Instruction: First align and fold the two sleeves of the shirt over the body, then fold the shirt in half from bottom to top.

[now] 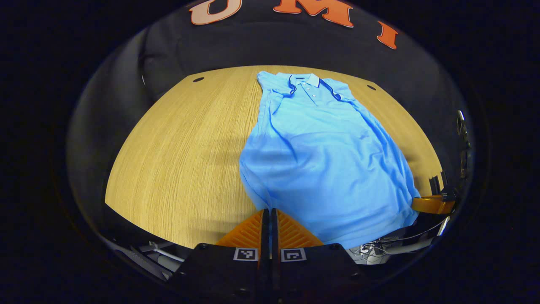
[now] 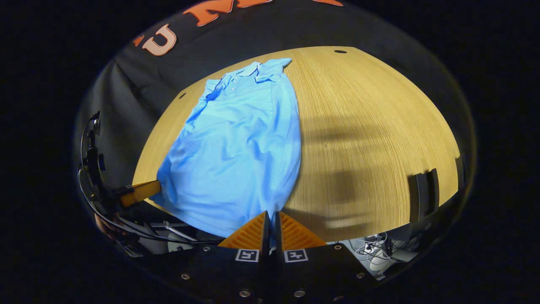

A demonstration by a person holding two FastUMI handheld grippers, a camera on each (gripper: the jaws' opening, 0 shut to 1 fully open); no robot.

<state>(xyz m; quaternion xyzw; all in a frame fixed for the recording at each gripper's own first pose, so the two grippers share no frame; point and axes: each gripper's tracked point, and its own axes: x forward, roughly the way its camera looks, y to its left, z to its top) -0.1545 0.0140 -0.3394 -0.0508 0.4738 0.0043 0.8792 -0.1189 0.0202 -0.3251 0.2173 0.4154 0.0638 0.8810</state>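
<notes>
Both views look from the table's (image 1: pixel 177 169) near edge toward its far end, sharing the shirt (image 1: pixel 320 160).

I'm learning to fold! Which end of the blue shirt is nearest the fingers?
The bottom hem of the shirt, right at the fingers; the collar end lies far across the table.

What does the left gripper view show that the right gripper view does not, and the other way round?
Left gripper view: the left gripper up close, shut on the shirt at a hem corner, the right gripper at the other corner. Right gripper view: a black bracket on the table edge, and a hand behind the left gripper. Both: the blue shirt flat on the wooden table, collar far, sleeves folded in.
</notes>
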